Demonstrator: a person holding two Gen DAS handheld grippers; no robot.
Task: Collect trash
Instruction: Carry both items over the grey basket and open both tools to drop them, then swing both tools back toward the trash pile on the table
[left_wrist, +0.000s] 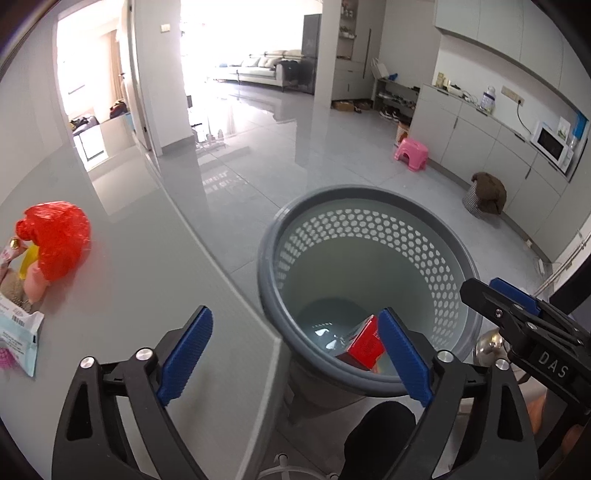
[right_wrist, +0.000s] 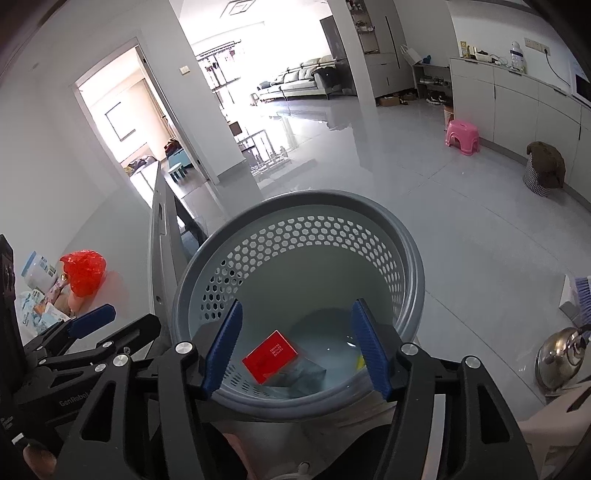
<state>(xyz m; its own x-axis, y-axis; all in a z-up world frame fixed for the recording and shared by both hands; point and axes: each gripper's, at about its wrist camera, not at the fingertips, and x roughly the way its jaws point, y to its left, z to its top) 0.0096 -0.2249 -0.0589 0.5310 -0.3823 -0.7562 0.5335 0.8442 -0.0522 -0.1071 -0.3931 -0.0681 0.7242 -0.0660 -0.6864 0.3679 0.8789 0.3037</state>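
Observation:
A grey perforated waste basket (left_wrist: 269, 280) stands on the floor beside the table edge; it also shows in the right wrist view (right_wrist: 413, 266). A red box (right_wrist: 270, 355) lies at its bottom, seen in the left wrist view too (left_wrist: 364, 345). My left gripper (left_wrist: 295, 356) is open and empty over the table edge and the basket rim. My right gripper (right_wrist: 297, 347) is open and empty above the basket mouth. A crumpled red plastic bag (left_wrist: 57, 236) and several wrappers (left_wrist: 16, 325) lie on the grey table at the left; the bag also shows in the right wrist view (right_wrist: 84, 272).
A pink stool (left_wrist: 410, 153) and a covered striped bin (left_wrist: 484, 195) stand on the floor by the cabinets. A steel kettle (right_wrist: 559, 356) sits at the right. The grey table (left_wrist: 129, 266) ends just left of the basket.

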